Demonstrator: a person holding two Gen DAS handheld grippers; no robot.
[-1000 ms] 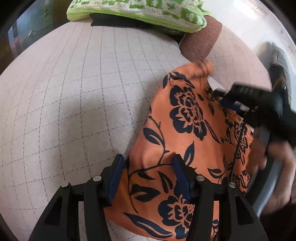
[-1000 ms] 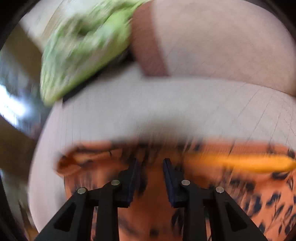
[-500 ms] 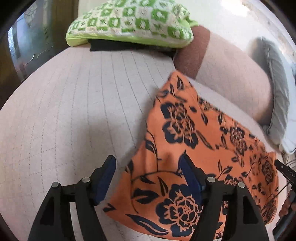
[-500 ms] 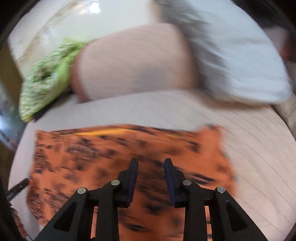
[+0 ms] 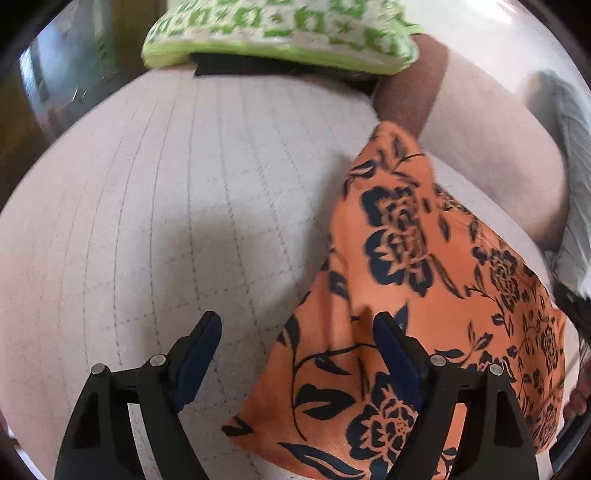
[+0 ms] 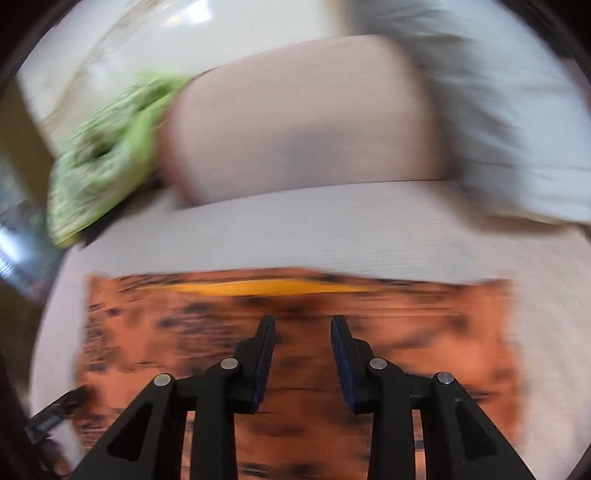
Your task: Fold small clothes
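The left gripper (image 5: 297,332) has its fingers wide apart, empty, with the cloth's (image 5: 424,295) edge between them toward the 3 o'clock finger. The right gripper (image 6: 303,336) has its fingers apart over the blurred cloth (image 6: 166,332), gripping nothing. The cloth lies flat on the mattress (image 5: 166,221); a green pillow (image 5: 280,29) sits at 12 o'clock.

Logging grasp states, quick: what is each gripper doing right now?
Left gripper: open, holding nothing, over the orange floral garment edge.
Right gripper: open, holding nothing, above it.
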